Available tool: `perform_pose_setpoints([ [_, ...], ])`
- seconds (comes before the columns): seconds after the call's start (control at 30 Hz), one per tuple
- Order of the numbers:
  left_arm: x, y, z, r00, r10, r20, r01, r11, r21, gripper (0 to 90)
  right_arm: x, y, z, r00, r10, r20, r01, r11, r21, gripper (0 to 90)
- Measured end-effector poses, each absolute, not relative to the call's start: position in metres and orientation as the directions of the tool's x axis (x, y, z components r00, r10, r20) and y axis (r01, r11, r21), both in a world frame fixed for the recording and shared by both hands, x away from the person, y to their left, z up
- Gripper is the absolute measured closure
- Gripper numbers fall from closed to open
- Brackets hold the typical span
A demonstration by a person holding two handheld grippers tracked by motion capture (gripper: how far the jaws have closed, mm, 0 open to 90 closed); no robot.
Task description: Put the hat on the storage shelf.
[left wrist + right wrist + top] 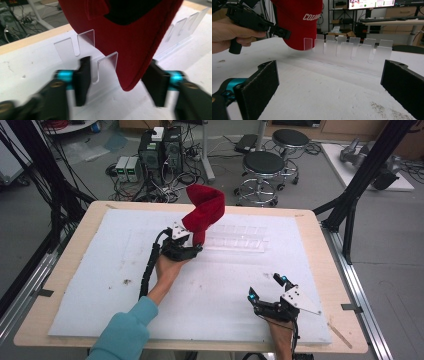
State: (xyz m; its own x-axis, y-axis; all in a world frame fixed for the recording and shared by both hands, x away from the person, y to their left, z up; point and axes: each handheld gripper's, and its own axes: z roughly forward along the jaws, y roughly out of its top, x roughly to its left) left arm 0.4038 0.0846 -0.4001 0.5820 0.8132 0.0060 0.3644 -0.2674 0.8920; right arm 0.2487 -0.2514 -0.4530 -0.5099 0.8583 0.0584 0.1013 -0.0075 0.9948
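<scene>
A red cloth baseball cap (204,210) with white lettering stands propped on the left end of a clear acrylic rack (235,240) of notched upright tabs, near the middle of a white foam sheet (100,285) laid over a pale wooden table (60,250). At the left, a hand in a teal sleeve (125,332) holds the left gripper (192,242) at the cap's lower edge. In the left gripper view, its black jaws stand apart on either side of the cap's brim (132,75) and one clear tab (105,67); the right-hand pad sits just beside the red cloth, but the blur leaves it unclear whether it touches, and the other pad is clear of it, so nothing is pinched. Farther right, near the table's front edge and well apart from the cap, the right gripper (267,287) rests low over the foam, its jaws spread wide with nothing between them. The right gripper view looks across the foam (324,95) to the row of tabs (347,48), with the cap (298,20) and the other hand (227,32) at its left.
</scene>
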Motion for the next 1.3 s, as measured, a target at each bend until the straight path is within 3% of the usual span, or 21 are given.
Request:
perform_pose_setpoints([
  [0.1,0.399,0.092,-0.394,0.603,0.798,0.017,0.334,-0.272,0.903,27.3,0.249,-0.253,-0.453,-0.511,0.857,0.065,0.095,-0.019,0.995,0.4],
  [0.23,0.393,0.103,-0.388,0.642,0.766,0.002,0.336,-0.284,0.898,19.7,0.249,-0.254,-0.453,-0.511,0.856,0.074,0.099,-0.027,0.995,0.4],
  [0.6,0.34,0.179,-0.379,0.753,0.657,0.026,0.171,-0.234,0.957,19.2,0.249,-0.253,-0.453,-0.514,0.855,0.067,0.097,-0.02,0.995,0.5],
  [0.8,0.306,0.221,-0.395,0.776,0.619,0.119,0.062,-0.263,0.963,16.5,0.247,-0.252,-0.453,-0.506,0.861,0.055,0.085,-0.013,0.996,0.5],
  [1.07,0.281,0.273,-0.423,0.756,0.649,0.086,0.024,-0.159,0.987,16.5,0.247,-0.251,-0.453,-0.504,0.862,0.052,0.088,-0.008,0.996,0.5],
  [1.3,0.265,0.294,-0.435,0.749,0.658,0.075,0.006,-0.12,0.993,16.5,0.247,-0.25,-0.453,-0.501,0.864,0.039,0.083,0.003,0.997,0.5],
])
